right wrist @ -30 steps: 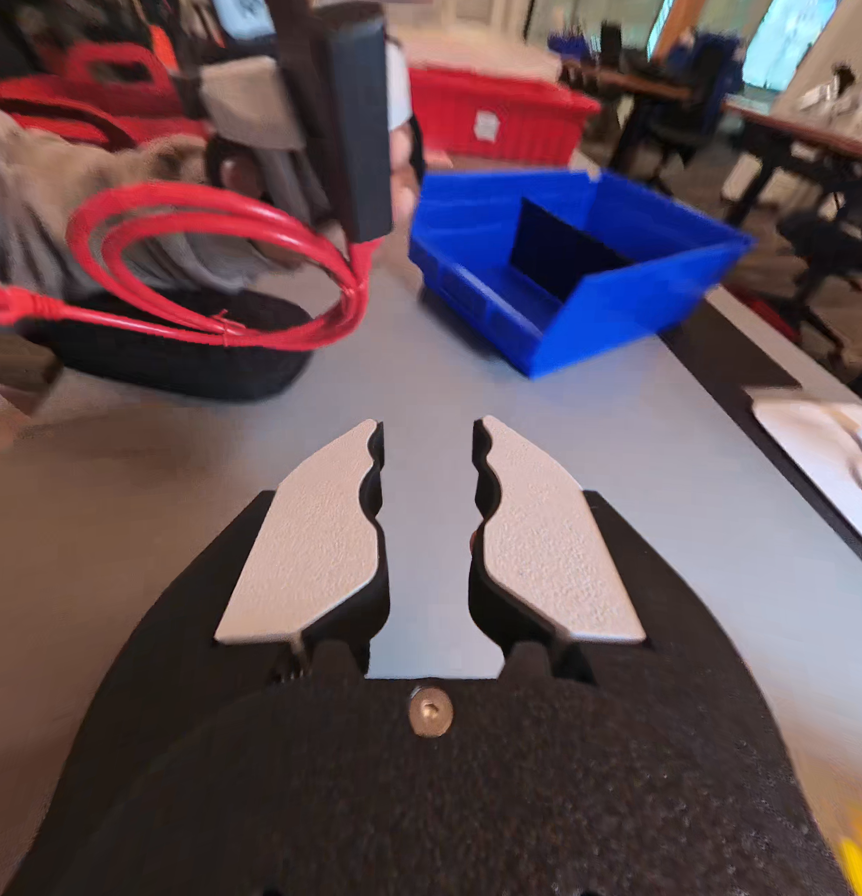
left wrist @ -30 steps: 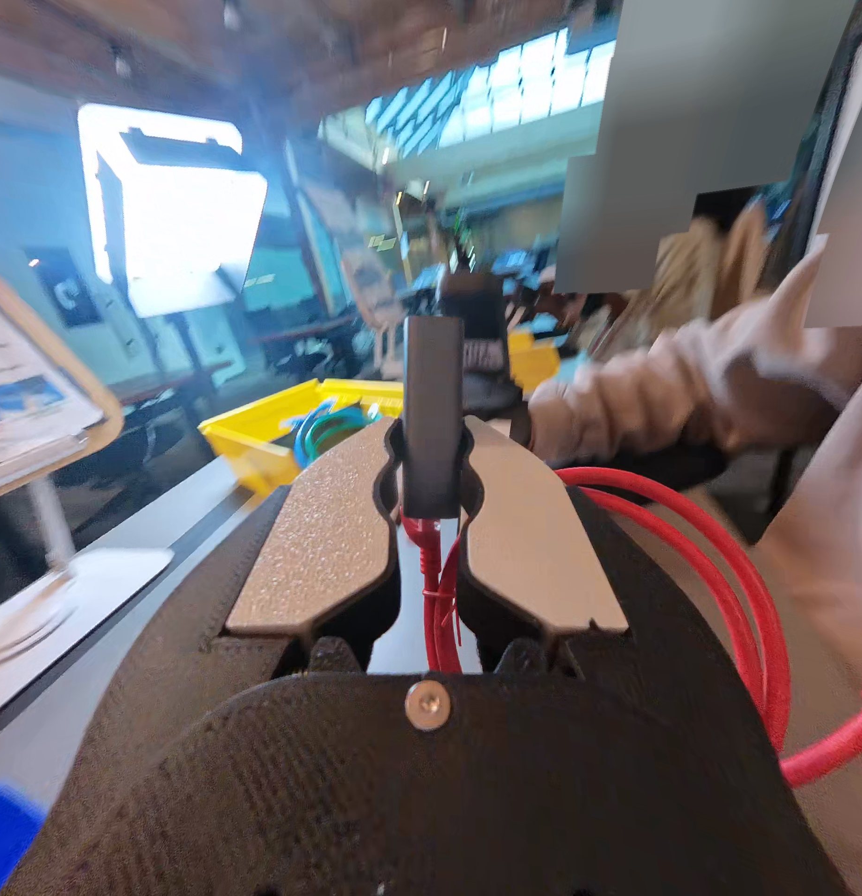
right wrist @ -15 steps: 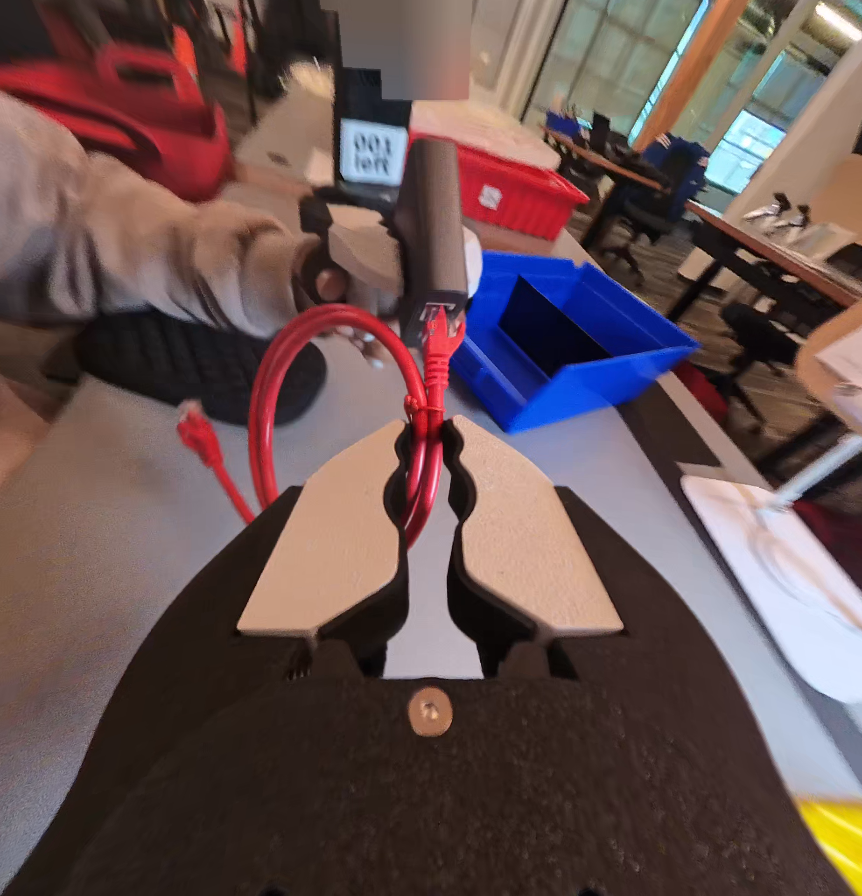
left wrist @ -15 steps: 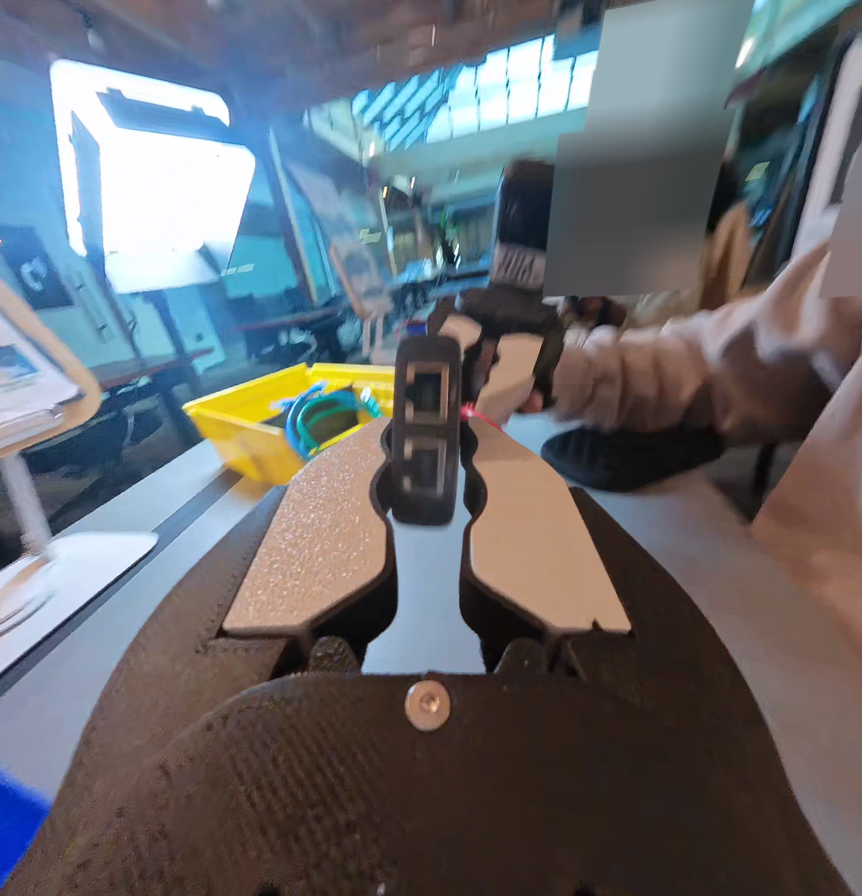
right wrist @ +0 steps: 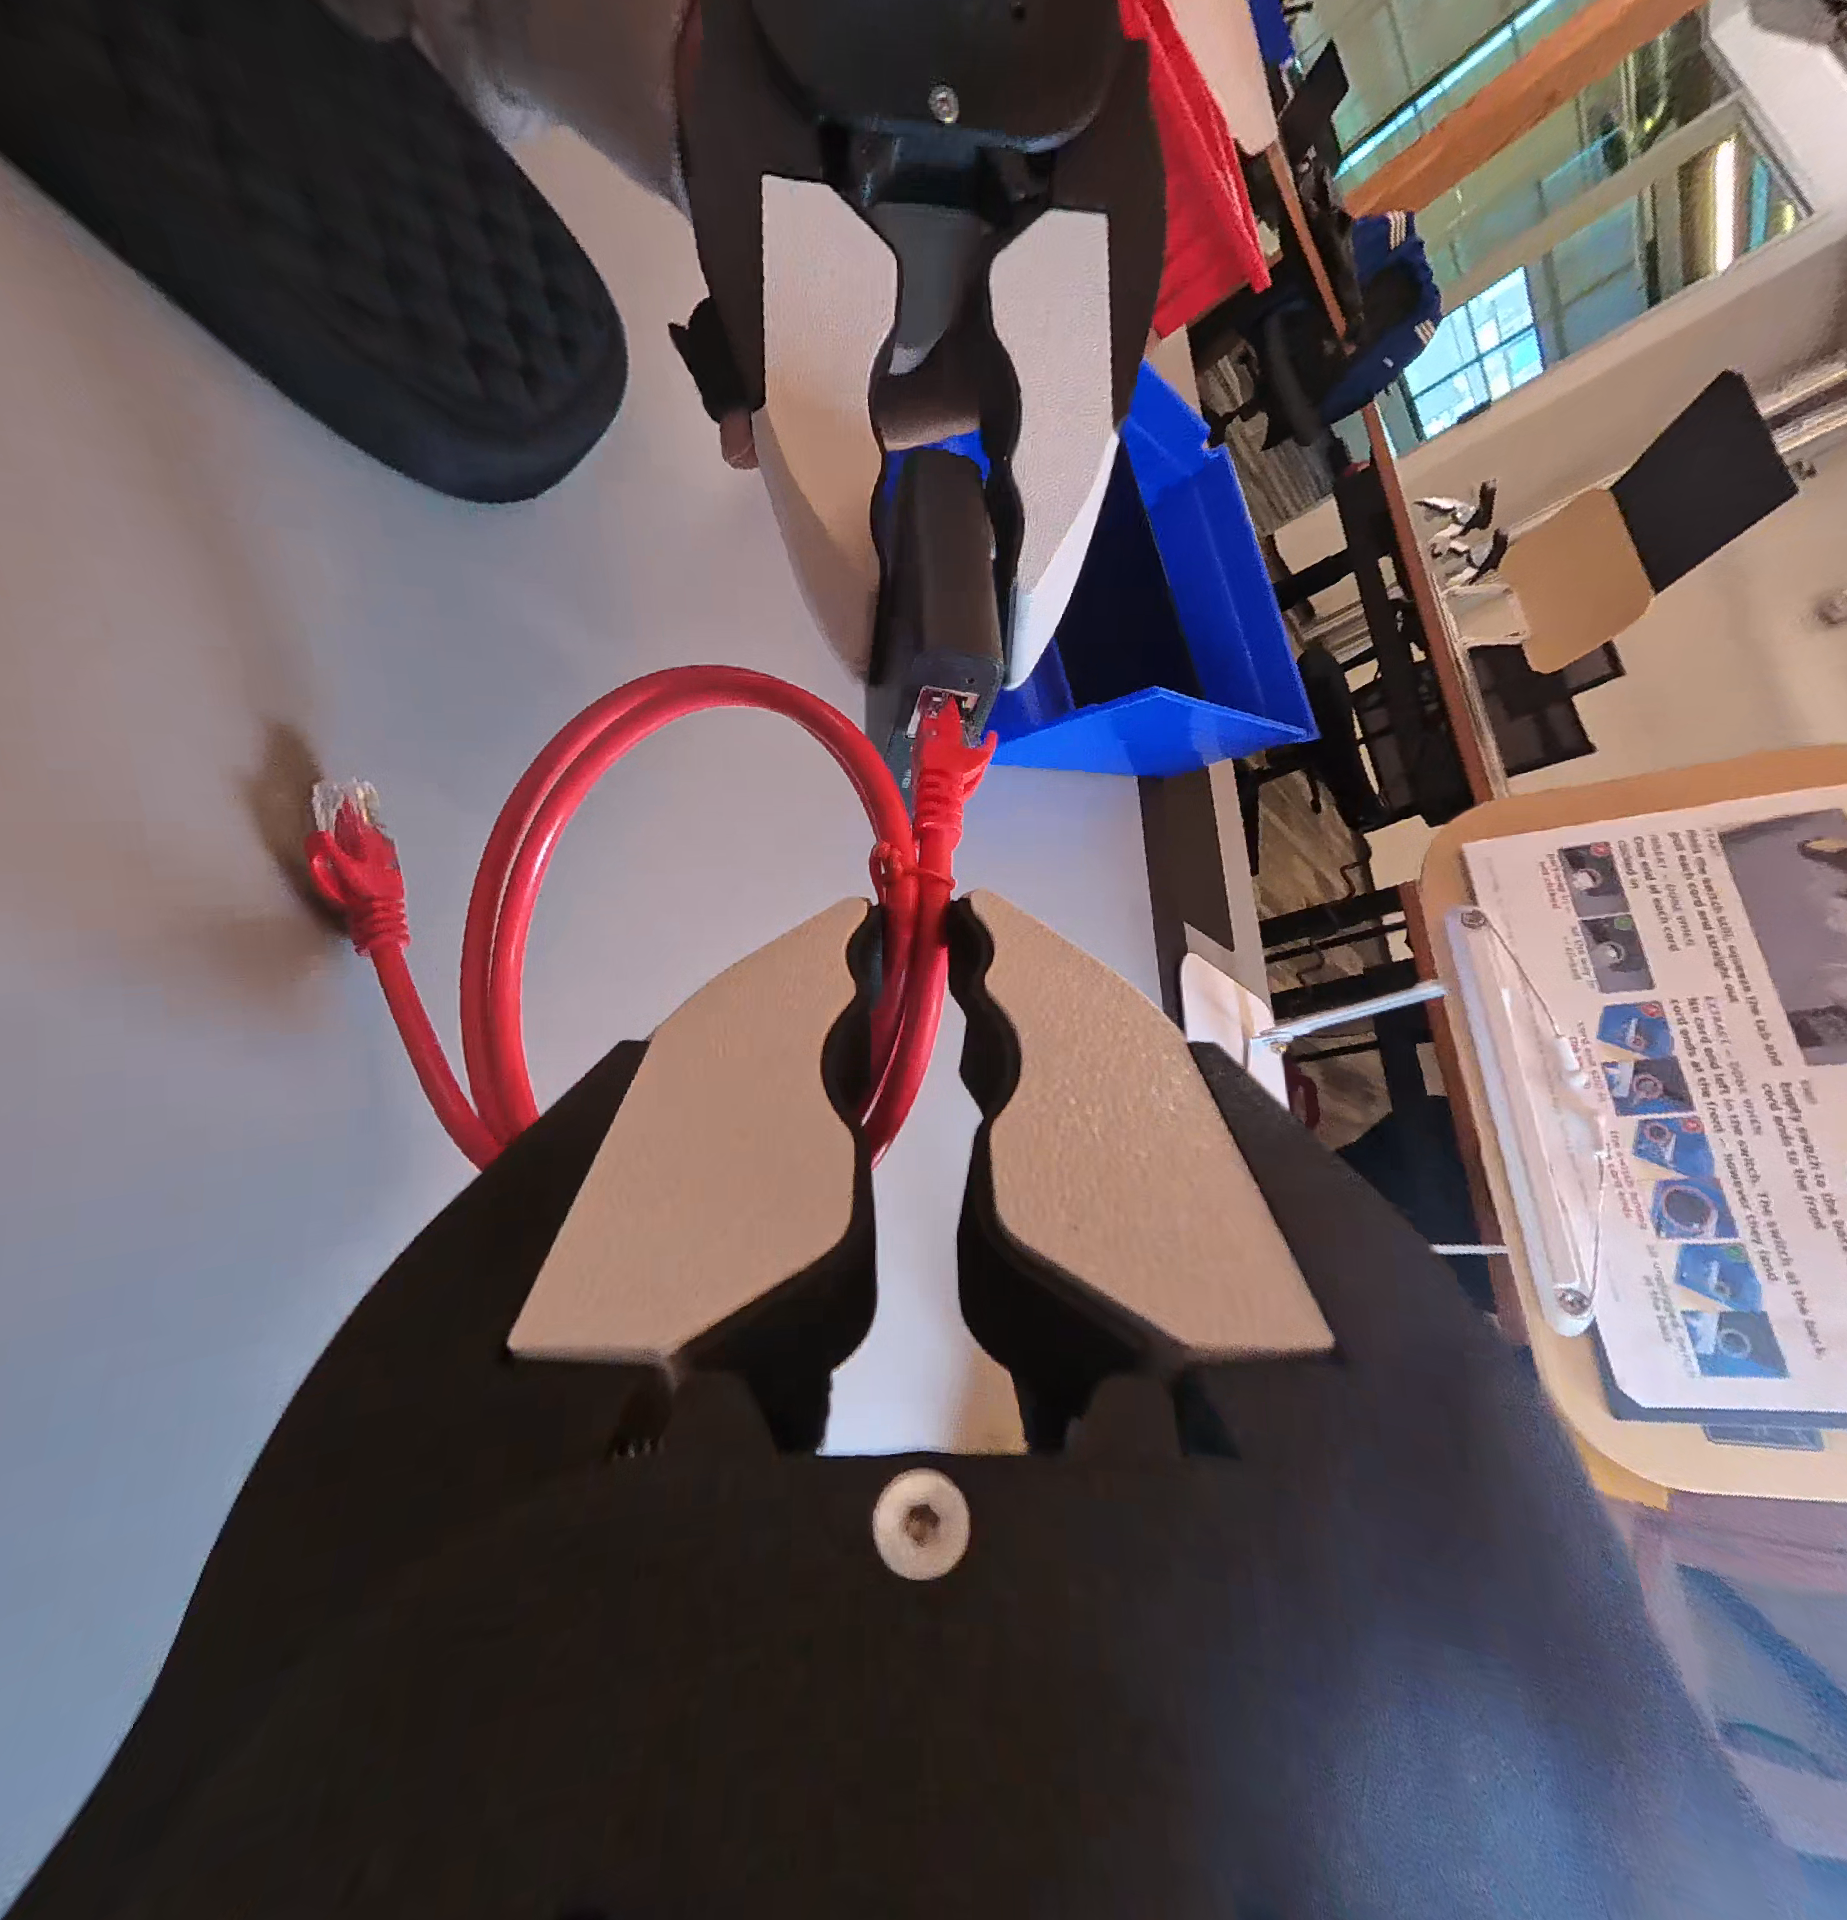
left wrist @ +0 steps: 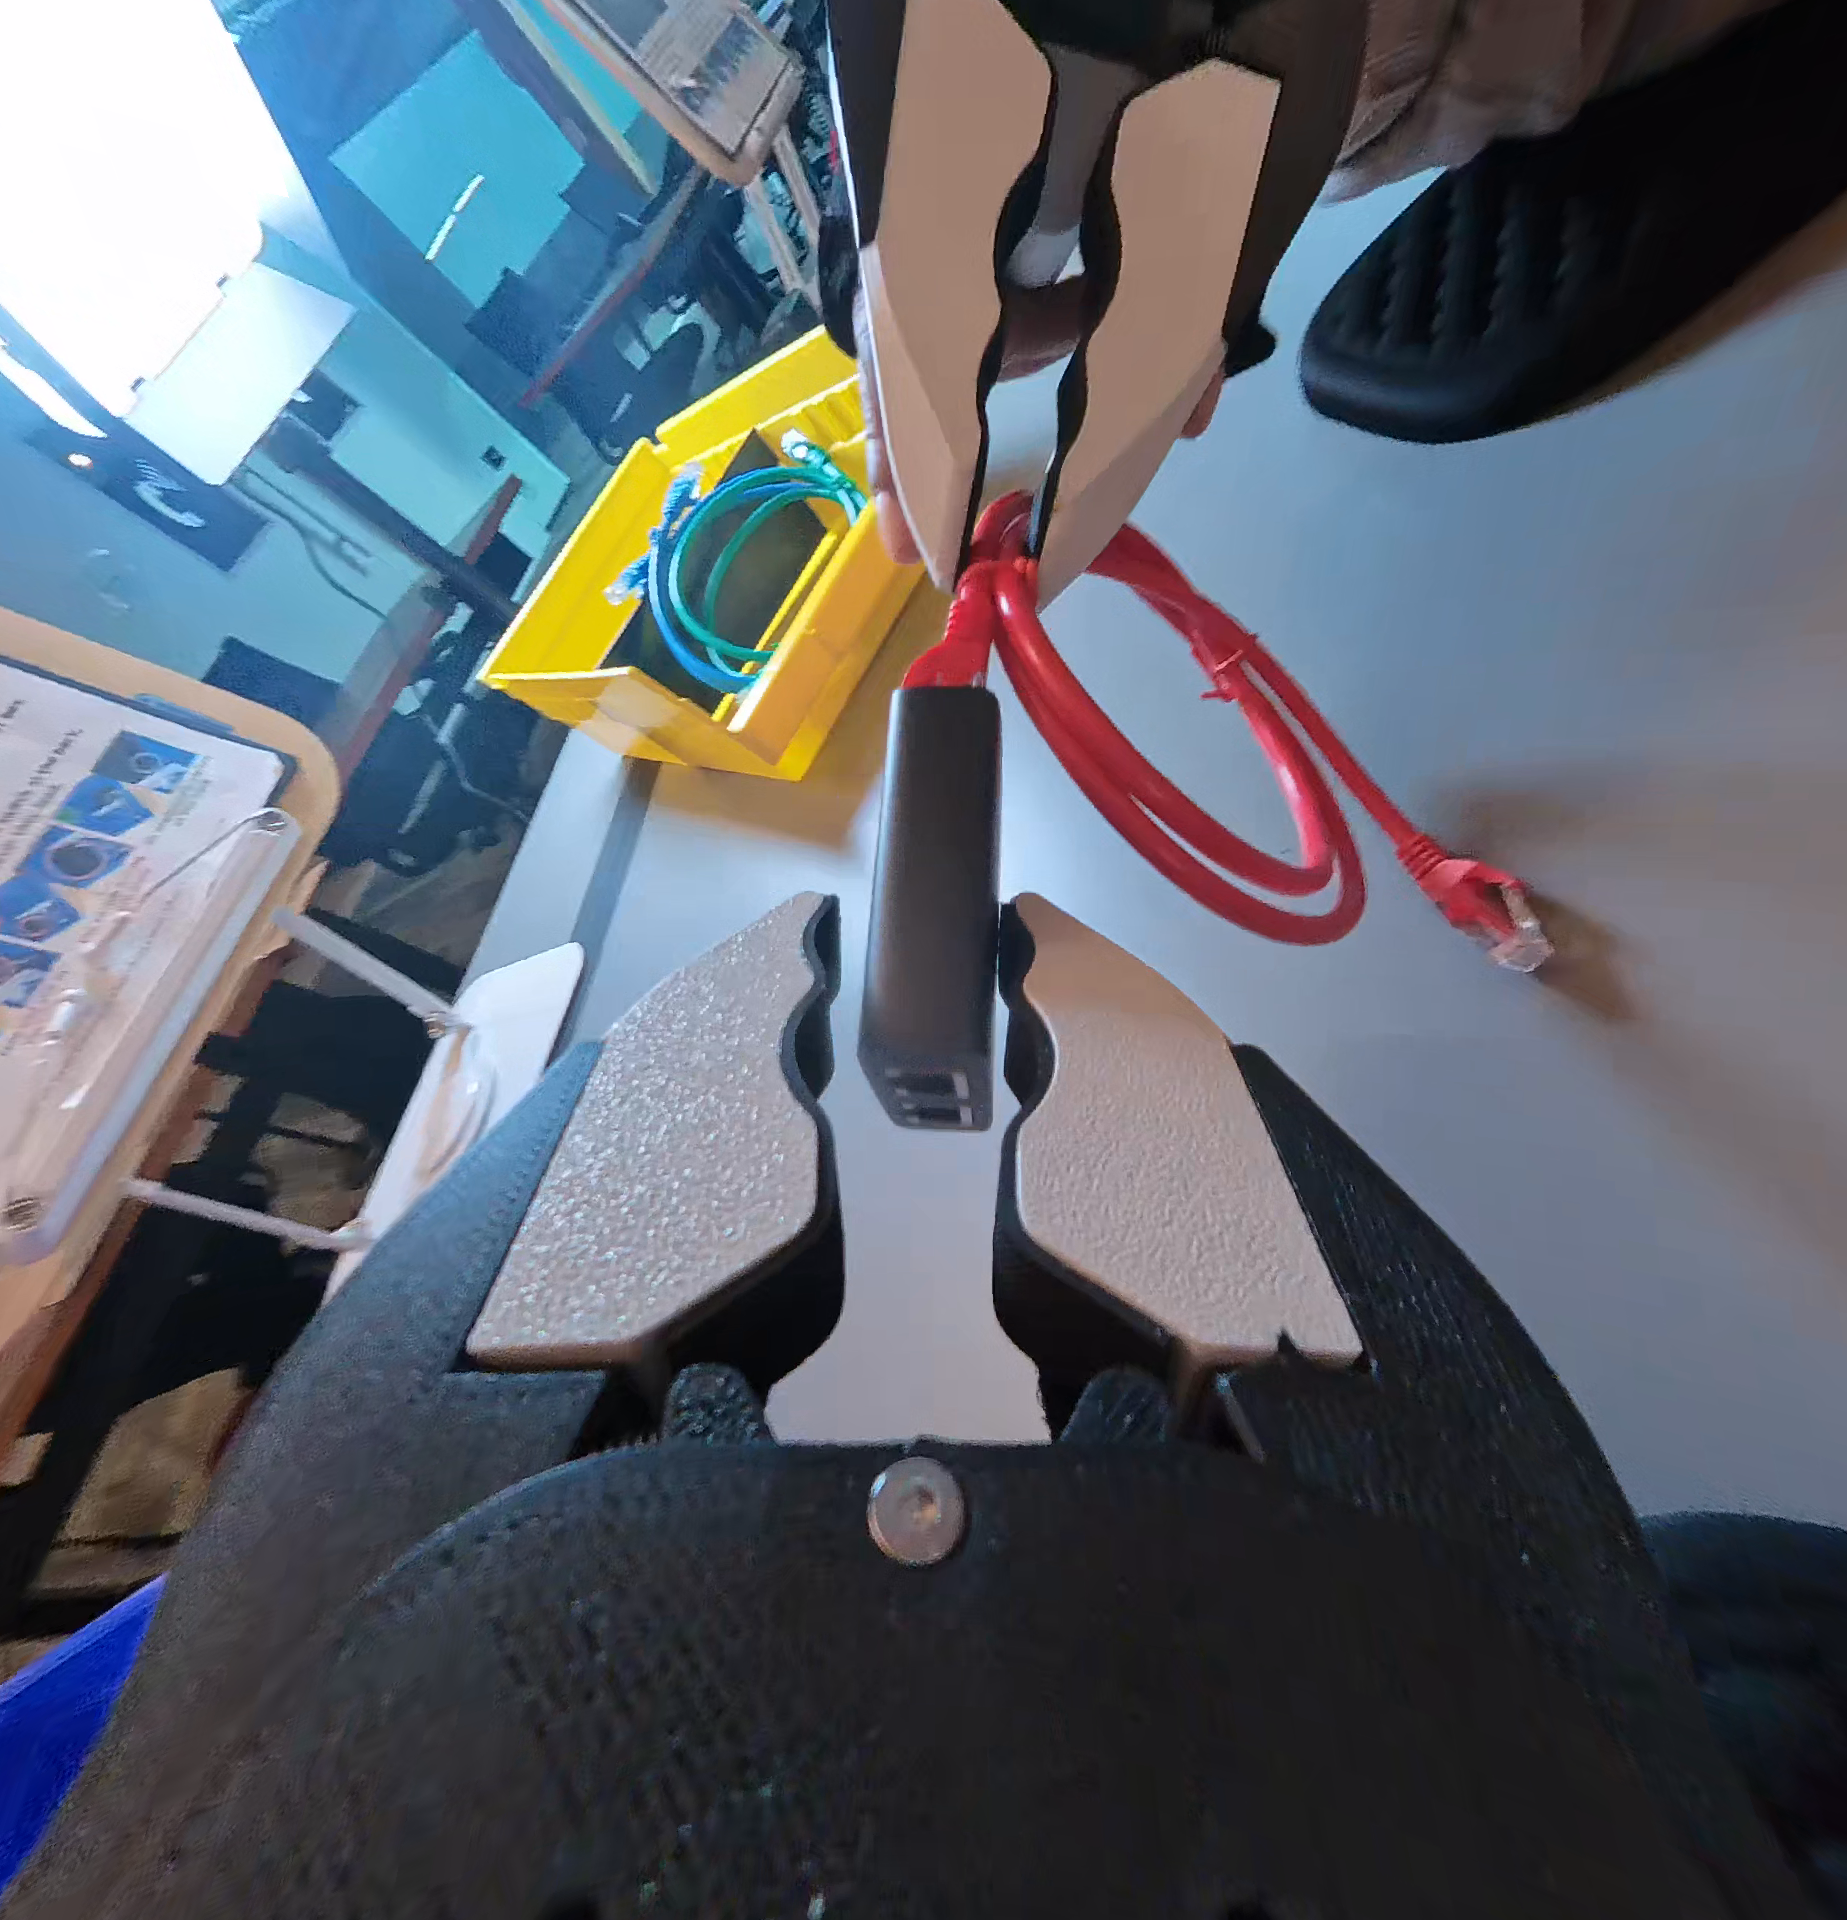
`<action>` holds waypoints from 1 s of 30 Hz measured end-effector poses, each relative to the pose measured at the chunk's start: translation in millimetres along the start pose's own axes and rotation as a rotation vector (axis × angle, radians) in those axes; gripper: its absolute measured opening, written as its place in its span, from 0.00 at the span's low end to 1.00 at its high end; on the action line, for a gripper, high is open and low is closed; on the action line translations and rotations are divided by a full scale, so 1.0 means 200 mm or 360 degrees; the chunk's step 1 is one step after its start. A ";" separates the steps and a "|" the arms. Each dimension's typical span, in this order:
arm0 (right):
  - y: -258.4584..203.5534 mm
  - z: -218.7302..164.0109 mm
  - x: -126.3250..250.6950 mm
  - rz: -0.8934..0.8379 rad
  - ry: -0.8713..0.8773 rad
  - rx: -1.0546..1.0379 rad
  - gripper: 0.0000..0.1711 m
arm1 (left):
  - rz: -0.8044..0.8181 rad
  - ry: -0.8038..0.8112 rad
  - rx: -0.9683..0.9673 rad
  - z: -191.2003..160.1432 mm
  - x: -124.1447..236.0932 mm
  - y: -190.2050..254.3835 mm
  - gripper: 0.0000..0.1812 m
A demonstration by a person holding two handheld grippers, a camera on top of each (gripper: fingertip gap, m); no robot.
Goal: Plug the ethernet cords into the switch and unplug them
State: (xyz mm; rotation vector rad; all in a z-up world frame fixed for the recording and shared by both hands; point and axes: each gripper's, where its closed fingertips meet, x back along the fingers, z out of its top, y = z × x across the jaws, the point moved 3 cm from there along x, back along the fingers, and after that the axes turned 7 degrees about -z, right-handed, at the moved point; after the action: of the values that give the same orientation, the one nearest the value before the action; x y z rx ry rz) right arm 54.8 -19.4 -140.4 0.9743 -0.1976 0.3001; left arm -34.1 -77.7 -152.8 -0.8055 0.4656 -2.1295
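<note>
A slim black switch point(left wrist: 934, 883) is clamped between my left gripper's point(left wrist: 919, 914) fingers, with its empty ports at the near end. A red ethernet cord point(left wrist: 1179, 748) is plugged into its far end. My right gripper point(right wrist: 914, 920) is shut on this cord just behind the plug point(right wrist: 945, 753), which sits in the switch point(right wrist: 940, 582). It faces my left gripper point(right wrist: 940, 665). In the left wrist view my right gripper point(left wrist: 992, 582) comes in from the top. The cord's coil hangs to one side and its loose plug point(right wrist: 353, 831) lies near the grey table point(left wrist: 1521, 623).
A yellow bin point(left wrist: 586, 634) with blue and green cords stands past the switch. A blue bin point(right wrist: 1158, 644) stands behind my left gripper. A black padded rest point(right wrist: 306, 239) lies on the table. An instruction sheet on a stand point(right wrist: 1677, 1091) is at the table's edge. Tip to tip, the grippers are about 7 centimetres apart.
Both grippers have tipped over and now face each other low over the table. The right gripper still pinches the red cord at the switch. The coil and loose plug have dropped toward the table.
</note>
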 end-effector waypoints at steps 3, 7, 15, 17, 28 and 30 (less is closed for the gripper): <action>-0.03 0.00 -0.01 0.0018 0.0013 0.0087 0.07 | -0.0074 0.0022 0.0030 -0.01 -0.02 0.04 0.13; -0.04 -0.03 -0.02 0.0076 -0.0003 -0.0042 0.07 | -0.0039 -0.0048 -0.0041 -0.02 -0.03 0.05 0.11; 0.00 0.07 -0.01 0.0172 0.0135 -0.0496 0.13 | 0.0121 -0.0066 -0.0268 0.04 -0.03 0.05 0.12; -0.02 0.07 -0.04 0.0151 0.0065 -0.0432 0.13 | 0.0151 -0.0111 -0.0335 0.04 -0.04 0.05 0.11; -0.05 0.10 -0.08 0.0105 -0.0092 -0.0253 0.10 | 0.0109 -0.0162 -0.0386 0.07 -0.04 0.08 0.12; -0.05 0.10 -0.09 0.0083 -0.0084 -0.0200 0.10 | 0.0094 -0.0149 -0.0354 0.08 -0.04 0.08 0.11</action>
State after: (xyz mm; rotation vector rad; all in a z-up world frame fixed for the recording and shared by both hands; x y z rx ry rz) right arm 41.5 -43.6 -142.7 0.8541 -0.2872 0.3064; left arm -10.5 -82.2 -154.3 -0.9987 0.6767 -1.9990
